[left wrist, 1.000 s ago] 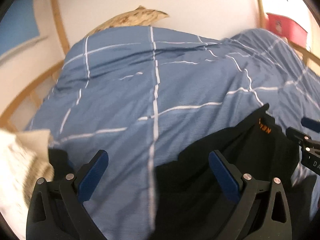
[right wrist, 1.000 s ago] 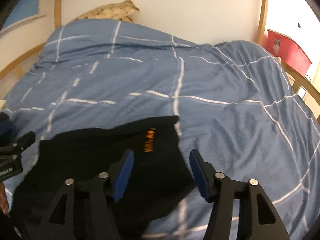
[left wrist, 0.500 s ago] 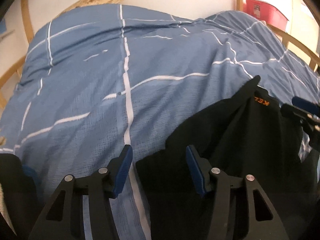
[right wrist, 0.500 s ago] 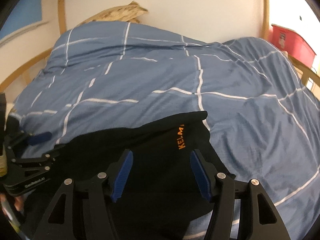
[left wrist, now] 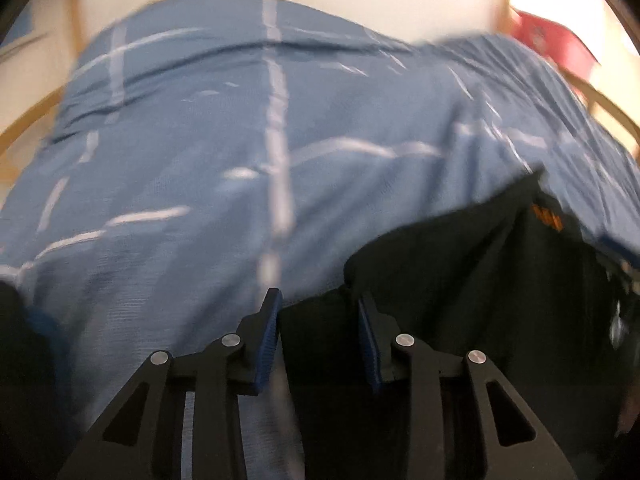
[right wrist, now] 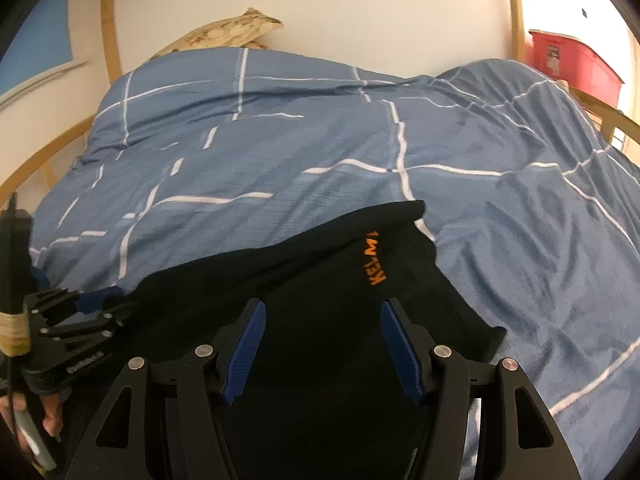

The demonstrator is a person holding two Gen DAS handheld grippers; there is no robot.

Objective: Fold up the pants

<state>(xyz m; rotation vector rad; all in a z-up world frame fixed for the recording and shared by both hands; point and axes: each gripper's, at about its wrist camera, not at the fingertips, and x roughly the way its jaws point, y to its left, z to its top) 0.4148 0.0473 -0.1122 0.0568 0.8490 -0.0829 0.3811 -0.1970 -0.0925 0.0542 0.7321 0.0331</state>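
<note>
The left gripper [left wrist: 318, 314] has its jaws closing around the pants [left wrist: 460, 280] edge, apparently not yet pinching; the right gripper [right wrist: 322, 334] hovers open above the cloth.

Duvet [right wrist: 500, 208] open beyond pants [right wrist: 320, 280]; wall [right wrist: 360, 8], red bin [right wrist: 576, 60] bound far side.

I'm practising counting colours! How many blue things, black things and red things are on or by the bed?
Blue: 1, the blue duvet
Black: 1, the black pants
Red: 1, the red box
Total: 3
</note>
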